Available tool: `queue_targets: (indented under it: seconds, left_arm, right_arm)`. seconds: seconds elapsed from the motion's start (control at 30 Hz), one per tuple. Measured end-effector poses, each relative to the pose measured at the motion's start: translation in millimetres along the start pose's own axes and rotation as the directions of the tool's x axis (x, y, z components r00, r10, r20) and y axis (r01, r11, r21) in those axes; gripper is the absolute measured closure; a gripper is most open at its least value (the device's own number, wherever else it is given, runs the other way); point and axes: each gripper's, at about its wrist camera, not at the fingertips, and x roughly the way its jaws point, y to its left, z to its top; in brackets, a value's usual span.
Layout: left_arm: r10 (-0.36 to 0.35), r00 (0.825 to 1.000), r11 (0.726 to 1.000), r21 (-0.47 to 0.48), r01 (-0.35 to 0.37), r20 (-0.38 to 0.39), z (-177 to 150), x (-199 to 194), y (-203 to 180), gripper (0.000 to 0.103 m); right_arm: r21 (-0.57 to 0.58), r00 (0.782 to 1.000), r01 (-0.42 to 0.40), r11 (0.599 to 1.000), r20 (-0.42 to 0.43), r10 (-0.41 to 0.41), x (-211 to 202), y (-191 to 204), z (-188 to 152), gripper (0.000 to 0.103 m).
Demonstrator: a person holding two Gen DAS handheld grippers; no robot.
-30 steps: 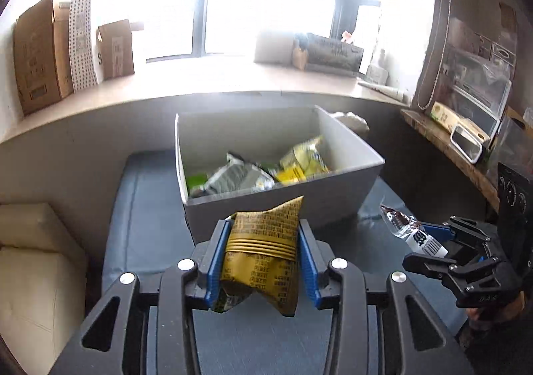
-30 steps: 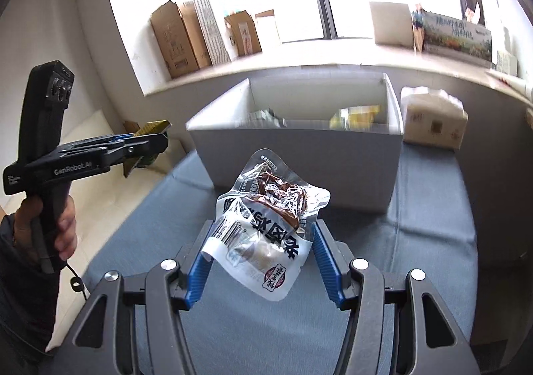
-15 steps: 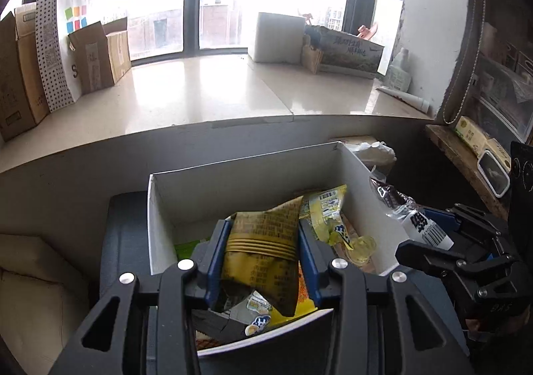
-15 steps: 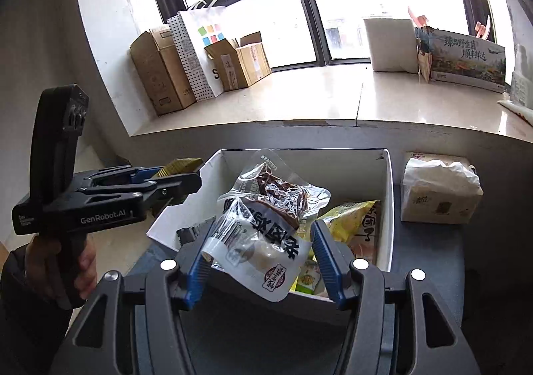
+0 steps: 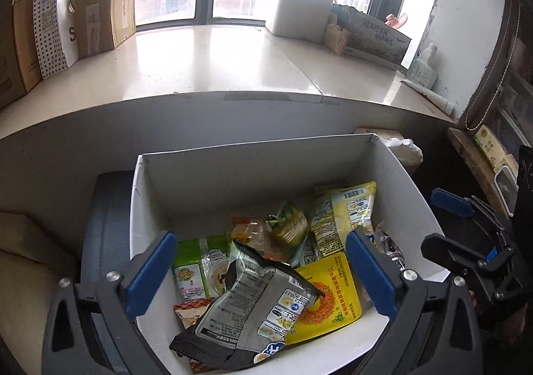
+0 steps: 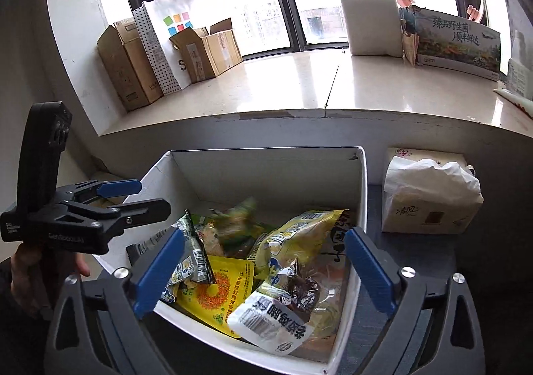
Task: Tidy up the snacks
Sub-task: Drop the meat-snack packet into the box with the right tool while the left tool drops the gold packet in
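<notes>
A white open box [image 5: 233, 161] [image 6: 266, 155] on a dark blue cushion holds several snack packets. My left gripper [image 5: 260, 268] is open and empty above the box's front left; it also shows in the right wrist view [image 6: 133, 196]. My right gripper [image 6: 263, 268] is open and empty above the box's front right; it shows in the left wrist view [image 5: 466, 225]. The olive-gold packet [image 5: 288, 225] [image 6: 233, 221] lies blurred in the middle of the box. The clear packet with dark meat [image 6: 283, 305] lies on top at the front right. A silver-grey packet [image 5: 256, 305] and a yellow packet [image 5: 329, 301] lie near the front.
A tissue pack [image 6: 429, 195] sits right of the box. A pale windowsill [image 5: 206, 61] behind carries cardboard boxes [image 6: 133, 68], a dotted paper bag [image 6: 166, 38] and a printed carton [image 6: 456, 41]. A beige cushion [image 5: 26, 275] lies at the left. A cluttered shelf [image 5: 483, 155] stands at the right.
Both grippers have opened over the box. The olive-gold packet dropped from the left gripper and the clear meat packet dropped from the right one into the box.
</notes>
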Motion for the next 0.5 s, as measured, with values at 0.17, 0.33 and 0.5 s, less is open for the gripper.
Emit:
queue_targets:
  seconds: [0.17,0.33,0.5]
  left_arm:
    - [0.006,0.999,1.0,0.008,-0.007,0.043,-2,-12,-1,0.0]
    - [0.14,0.976,0.988,0.035,-0.148,0.169,-13,-45,-11,0.0]
    - [0.207,0.921,0.972,0.033,-0.231,0.33,-46,-101,-28,0.0]
  right_arm:
    - [-0.01,0.999,0.021,1.0,0.036,-0.021,-10,2,-3,0.0]
    - [-0.046,0.996,0.063,0.997,0.064,-0.06,-23,17,-10,0.0]
    - [-0.107,0.968,0.223,0.969,0.145,-0.207,-56,43,-29,0.0]
